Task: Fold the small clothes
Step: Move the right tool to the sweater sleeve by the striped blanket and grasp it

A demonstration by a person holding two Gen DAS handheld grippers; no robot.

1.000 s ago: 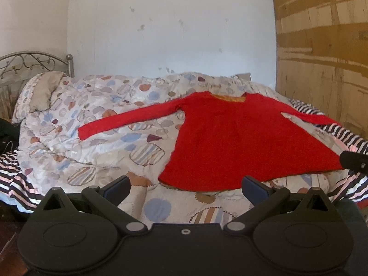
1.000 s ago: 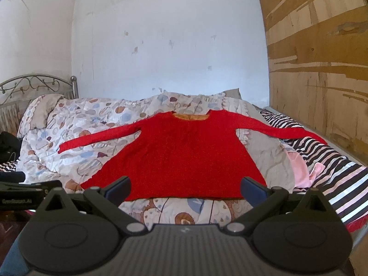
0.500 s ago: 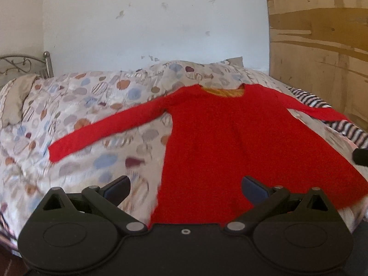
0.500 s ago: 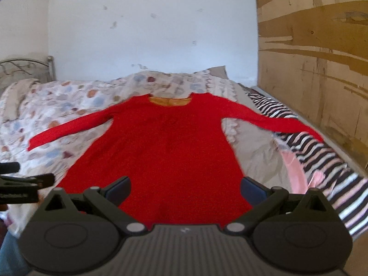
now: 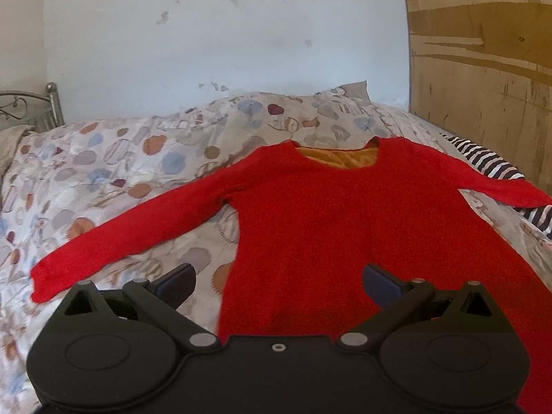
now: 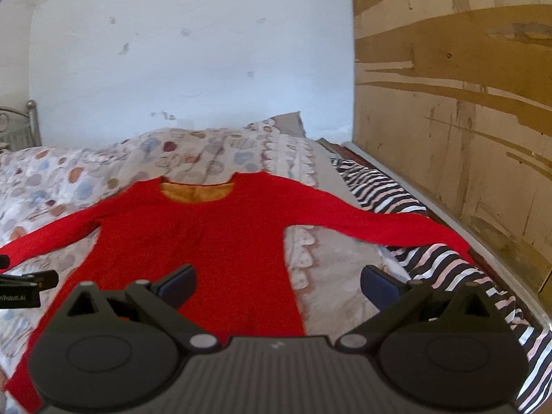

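A red long-sleeved top [image 5: 331, 220] with a yellow lining at the neck lies flat on the bed, sleeves spread, neck away from me; it also shows in the right wrist view [image 6: 220, 241]. My left gripper [image 5: 277, 281] is open and empty above the top's lower left part. My right gripper [image 6: 277, 281] is open and empty above the top's lower right edge. The left gripper's tip [image 6: 20, 284] shows at the left edge of the right wrist view. The hem is hidden behind both gripper bodies.
A rumpled quilt with coloured spots [image 5: 120, 165] covers the bed. A striped blanket [image 6: 431, 265] lies along the right side under the right sleeve. A wooden board wall [image 6: 448, 138] stands on the right, a white wall behind, a metal headboard [image 5: 31, 110] far left.
Both grippers have moved forward over the bed and closer to the red top, which now fills more of each view. Both stay open; the top has not moved.
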